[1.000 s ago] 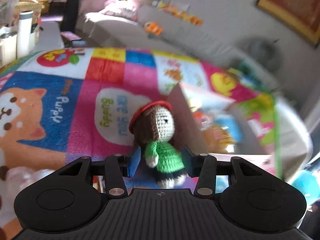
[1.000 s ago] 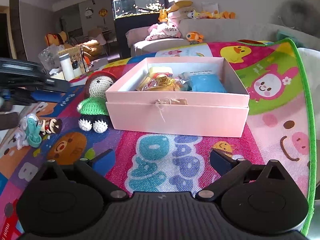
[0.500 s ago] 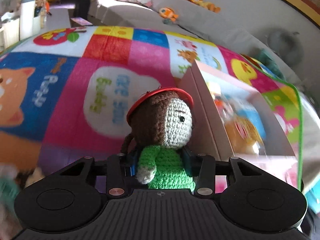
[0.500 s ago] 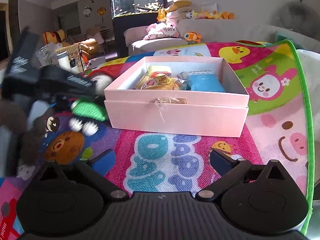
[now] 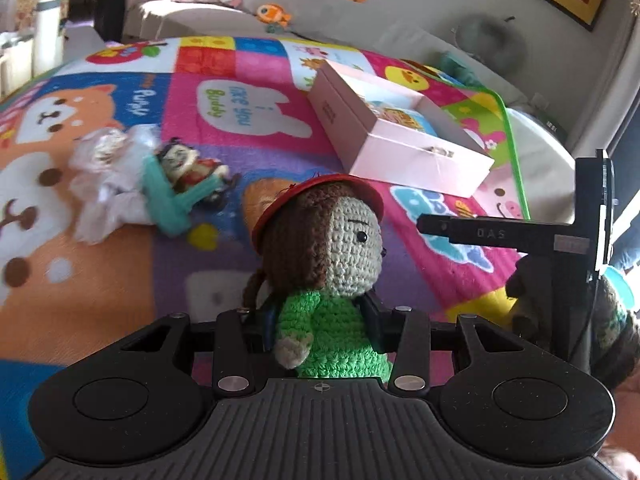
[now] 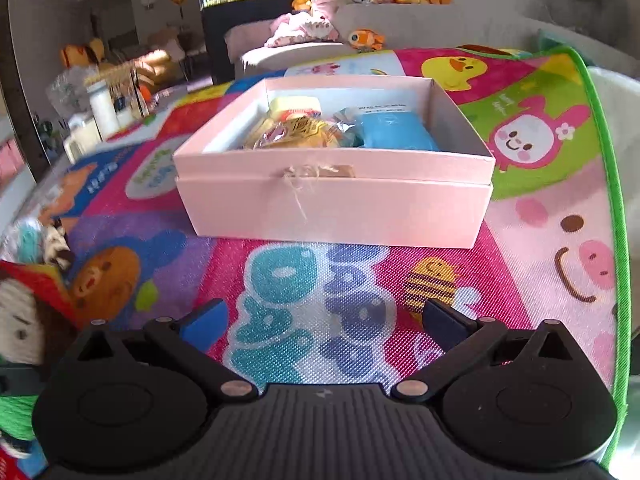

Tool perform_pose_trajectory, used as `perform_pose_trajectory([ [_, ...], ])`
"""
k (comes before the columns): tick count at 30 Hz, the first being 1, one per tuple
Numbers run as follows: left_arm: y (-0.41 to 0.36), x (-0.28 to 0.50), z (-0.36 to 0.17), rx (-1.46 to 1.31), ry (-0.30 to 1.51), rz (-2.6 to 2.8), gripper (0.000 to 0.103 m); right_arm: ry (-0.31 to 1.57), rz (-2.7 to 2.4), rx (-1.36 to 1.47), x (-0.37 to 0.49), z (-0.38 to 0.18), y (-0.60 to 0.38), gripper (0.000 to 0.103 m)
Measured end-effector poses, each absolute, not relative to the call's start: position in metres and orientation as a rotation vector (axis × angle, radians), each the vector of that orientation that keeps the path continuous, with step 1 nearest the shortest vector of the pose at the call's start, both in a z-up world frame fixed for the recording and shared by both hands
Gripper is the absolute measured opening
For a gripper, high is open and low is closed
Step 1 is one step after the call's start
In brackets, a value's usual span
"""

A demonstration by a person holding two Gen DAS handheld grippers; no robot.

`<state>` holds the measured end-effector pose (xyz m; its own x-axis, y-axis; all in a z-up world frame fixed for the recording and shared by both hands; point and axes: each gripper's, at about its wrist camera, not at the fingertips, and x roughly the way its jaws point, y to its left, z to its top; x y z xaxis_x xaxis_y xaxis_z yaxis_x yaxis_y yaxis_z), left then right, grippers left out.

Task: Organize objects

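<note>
My left gripper [image 5: 320, 330] is shut on a crochet doll [image 5: 332, 264] with a red hat, brown hair and green top, held up above the colourful play mat [image 5: 100, 280]. The doll also shows at the left edge of the right wrist view [image 6: 20, 320]. An open pink box [image 6: 332, 196] sits on the mat ahead of my right gripper [image 6: 324, 320], which is open and empty just above the mat. The box holds a blue pack [image 6: 394, 132] and yellow snack packets [image 6: 296, 130]. In the left wrist view the box [image 5: 400, 148] lies ahead and to the right.
A small figure toy with a teal piece [image 5: 180, 188] and a crumpled clear wrapper [image 5: 108, 184] lie on the mat at the left. The right hand-held gripper's body [image 5: 560, 240] shows at the right. A sofa with plush toys [image 6: 360, 36] stands behind the mat.
My left gripper closed on the doll beside the box, then lifted it and pulled back towards the near side of the mat. The right gripper stayed put and open.
</note>
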<state>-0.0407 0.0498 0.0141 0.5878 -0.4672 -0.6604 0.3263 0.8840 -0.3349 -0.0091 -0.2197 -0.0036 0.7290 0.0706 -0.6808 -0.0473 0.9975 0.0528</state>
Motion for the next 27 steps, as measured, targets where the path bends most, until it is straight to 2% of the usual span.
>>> perform_pose_trajectory([
  [4, 0.070, -0.050, 0.017, -0.176, 0.803, -0.388, 0.045, 0.760, 0.014, -0.016, -0.013, 0.003, -0.208, 0.103],
  [13, 0.128, -0.059, 0.017, -0.278, 0.780, -0.229, 0.045, 0.710, 0.300, 0.117, -0.006, 0.089, -0.173, 0.103],
  [19, 0.146, -0.054, 0.018, -0.297, 0.777, -0.172, 0.046, 0.753, 0.429, -0.045, 0.025, 0.074, -0.085, 0.103],
  [24, 0.140, -0.045, 0.021, -0.242, 0.798, -0.162, 0.046, 0.787, 0.574, -0.040, 0.045, 0.062, -0.024, 0.102],
  [27, 0.134, -0.039, 0.022, -0.203, 0.811, -0.158, 0.046, 0.854, 0.614, -0.032, 0.066, 0.049, 0.001, 0.096],
])
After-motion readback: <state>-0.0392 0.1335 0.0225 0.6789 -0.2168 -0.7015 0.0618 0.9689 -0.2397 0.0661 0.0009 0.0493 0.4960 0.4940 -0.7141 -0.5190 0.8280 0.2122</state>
